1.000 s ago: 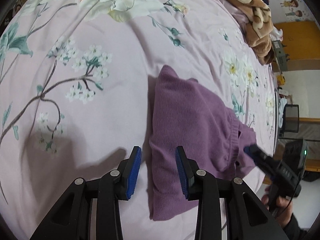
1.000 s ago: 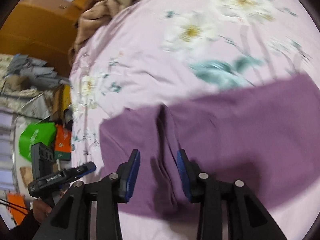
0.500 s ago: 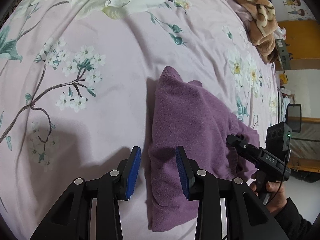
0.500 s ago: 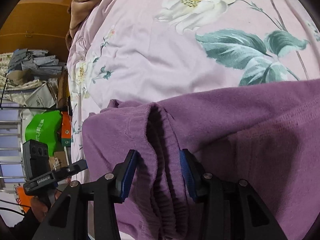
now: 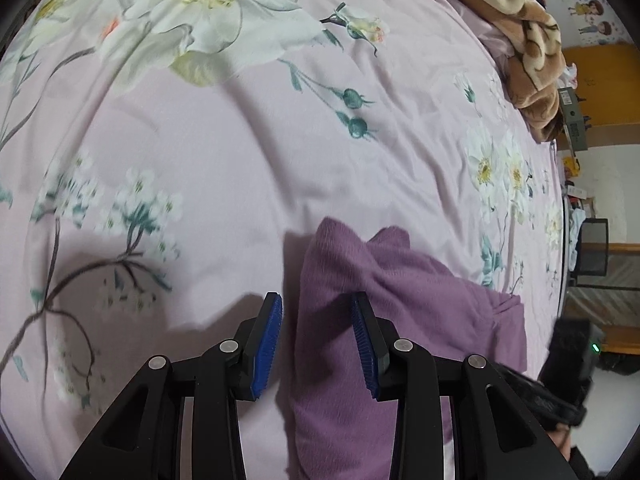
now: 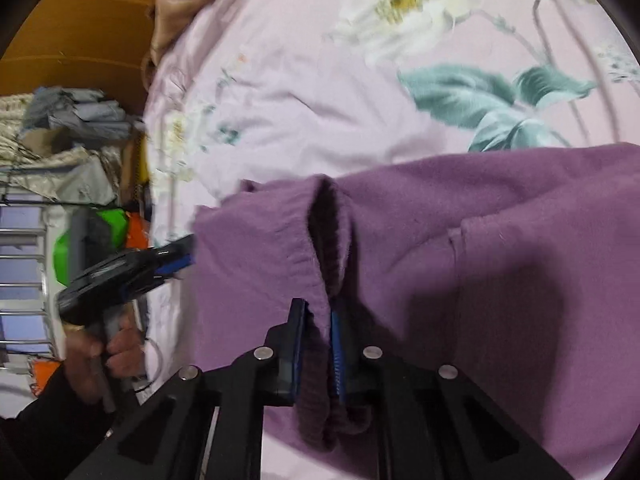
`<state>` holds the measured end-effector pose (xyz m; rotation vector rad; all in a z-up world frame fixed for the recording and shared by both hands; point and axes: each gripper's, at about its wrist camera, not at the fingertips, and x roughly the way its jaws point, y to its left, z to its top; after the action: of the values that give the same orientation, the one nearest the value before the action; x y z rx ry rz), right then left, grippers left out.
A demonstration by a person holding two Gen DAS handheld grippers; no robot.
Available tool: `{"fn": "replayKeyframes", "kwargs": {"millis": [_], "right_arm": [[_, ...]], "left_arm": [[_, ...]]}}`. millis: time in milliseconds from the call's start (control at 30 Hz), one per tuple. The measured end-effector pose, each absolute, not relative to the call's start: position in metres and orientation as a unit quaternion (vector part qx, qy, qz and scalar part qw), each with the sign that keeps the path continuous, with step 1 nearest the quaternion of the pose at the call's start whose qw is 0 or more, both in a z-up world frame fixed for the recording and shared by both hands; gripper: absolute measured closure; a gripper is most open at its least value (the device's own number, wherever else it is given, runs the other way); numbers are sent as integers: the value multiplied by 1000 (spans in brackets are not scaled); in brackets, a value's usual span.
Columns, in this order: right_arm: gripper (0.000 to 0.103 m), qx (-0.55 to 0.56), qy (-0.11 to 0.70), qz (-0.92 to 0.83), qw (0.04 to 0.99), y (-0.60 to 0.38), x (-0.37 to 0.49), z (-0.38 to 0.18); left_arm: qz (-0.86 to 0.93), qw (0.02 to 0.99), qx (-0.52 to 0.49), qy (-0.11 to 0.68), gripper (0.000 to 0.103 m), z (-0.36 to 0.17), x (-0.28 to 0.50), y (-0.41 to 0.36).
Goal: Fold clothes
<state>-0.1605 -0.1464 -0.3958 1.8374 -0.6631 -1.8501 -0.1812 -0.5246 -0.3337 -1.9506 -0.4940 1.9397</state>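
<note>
A purple fleece garment (image 5: 404,304) lies folded lengthwise on the pink floral bedsheet (image 5: 240,168). My left gripper (image 5: 316,306) hovers open over the garment's near left edge; the blue pads (image 5: 267,336) stand apart from the cloth. In the right wrist view the garment (image 6: 500,264) spreads to the right. My right gripper (image 6: 318,310) is closing its jaws, and they pinch a raised fold of the ribbed hem (image 6: 328,240). The left gripper (image 6: 176,258) shows there too, held by a hand (image 6: 104,344) at the garment's far left end.
A brown blanket (image 5: 528,60) is heaped at the bed's far end. Beyond the bed edge are grey clothes (image 6: 72,116), a green box (image 6: 68,248) and a wooden headboard (image 6: 80,32). The sheet around the garment is bare.
The right jaws went from wide apart to pinched on the ribbed hem fold. The left gripper moved in over the garment's end, still open the same width.
</note>
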Motion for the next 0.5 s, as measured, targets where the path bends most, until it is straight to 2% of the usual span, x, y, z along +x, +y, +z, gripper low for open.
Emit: {"fn": "replayKeyframes", "kwargs": {"millis": [100,233,300,500], "right_arm": [[88,669,-252,-674,187,-135,-148,-397],[75,695,-280,-646,145,-126,-149,-422],[70,680,-242,-677,146,-131,-154,-406],[70,616,-186,-751,149,-144,-176,-355]], "left_arm": [[680,176,-691,-169,66,-337,-183,-521],[679,181,-693,-159,66,-338,-185,-516],[684,184,-689,-157,66,-334,-186,-515],[685,176,-692,-147,66,-340,-197,-507]]}}
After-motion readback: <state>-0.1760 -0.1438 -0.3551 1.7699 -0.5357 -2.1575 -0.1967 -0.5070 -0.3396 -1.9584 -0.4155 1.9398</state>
